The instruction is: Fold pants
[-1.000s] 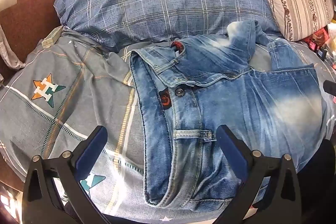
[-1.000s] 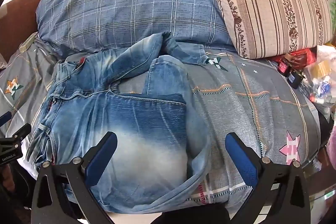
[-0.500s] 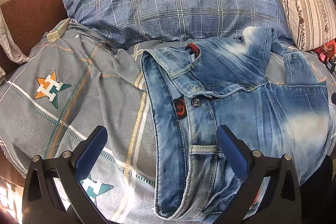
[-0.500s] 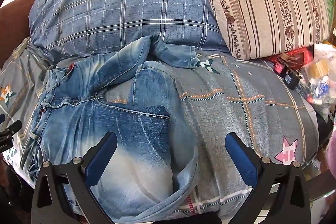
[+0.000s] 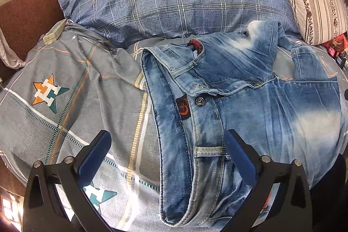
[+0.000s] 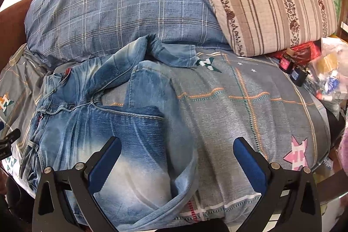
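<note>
Faded blue jeans (image 5: 256, 105) lie crumpled on the grey bedspread (image 5: 71, 84), waistband to the left with its button (image 5: 199, 100) showing. In the right wrist view the jeans (image 6: 113, 129) have their legs folded back, one leg end reaching the blue pillow. My left gripper (image 5: 166, 151) hovers open above the waistband, holding nothing. My right gripper (image 6: 177, 158) is open too, over the pale folded edge of the legs near the bed's front.
A large blue checked pillow (image 6: 121, 12) and a striped floral cushion (image 6: 269, 5) sit at the back. Red bags and small clutter (image 6: 308, 66) crowd the right edge. A brown headboard or chair (image 5: 26, 14) stands at the left. Bare bedspread (image 6: 261, 114) lies right of the jeans.
Both wrist views have shifted slightly: the jeans sit further right in the left view and further left in the right view. The jeans themselves lie as before; both grippers stay open.
</note>
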A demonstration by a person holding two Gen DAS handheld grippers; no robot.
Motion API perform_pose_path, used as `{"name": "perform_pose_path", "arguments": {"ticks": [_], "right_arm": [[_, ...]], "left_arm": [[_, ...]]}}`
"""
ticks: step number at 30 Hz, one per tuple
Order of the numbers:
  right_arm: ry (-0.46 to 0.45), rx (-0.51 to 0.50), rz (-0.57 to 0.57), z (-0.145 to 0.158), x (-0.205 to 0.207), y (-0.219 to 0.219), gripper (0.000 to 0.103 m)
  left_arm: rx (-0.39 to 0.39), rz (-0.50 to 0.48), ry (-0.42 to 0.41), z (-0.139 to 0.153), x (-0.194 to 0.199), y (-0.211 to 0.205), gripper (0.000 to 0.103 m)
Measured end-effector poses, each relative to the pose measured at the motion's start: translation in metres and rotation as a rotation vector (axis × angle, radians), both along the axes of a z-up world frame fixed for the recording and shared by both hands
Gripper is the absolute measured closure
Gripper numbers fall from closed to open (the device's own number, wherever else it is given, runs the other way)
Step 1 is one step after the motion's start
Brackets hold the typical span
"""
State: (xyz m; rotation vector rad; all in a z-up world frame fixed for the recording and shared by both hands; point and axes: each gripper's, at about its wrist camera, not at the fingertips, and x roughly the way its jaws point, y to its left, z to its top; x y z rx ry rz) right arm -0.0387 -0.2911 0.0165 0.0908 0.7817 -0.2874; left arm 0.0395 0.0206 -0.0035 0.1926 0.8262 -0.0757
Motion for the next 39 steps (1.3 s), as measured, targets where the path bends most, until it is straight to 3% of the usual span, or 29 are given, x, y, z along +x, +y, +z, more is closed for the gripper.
{"name": "perform_pose_path", "arguments": {"ticks": [31, 35, 39], "right_arm": [[0.015, 0.010, -0.007, 0.000, 0.000, -0.010, 0.000], [-0.015, 0.079, 0.002, 0.008, 0.012, -0.026, 0.000], [-0.006, 0.176, 0.046, 0.008, 0.051, -0.041, 0.000]], "left_arm": [[-0.060, 0.015, 0.060, 0.004, 0.011, 0.015, 0.000], [-0.121, 0.059, 0.086, 0.015, 0.028, 0.030, 0.000], [-0.214, 0.081, 0.202, 0.012, 0.048, 0.042, 0.000]]}}
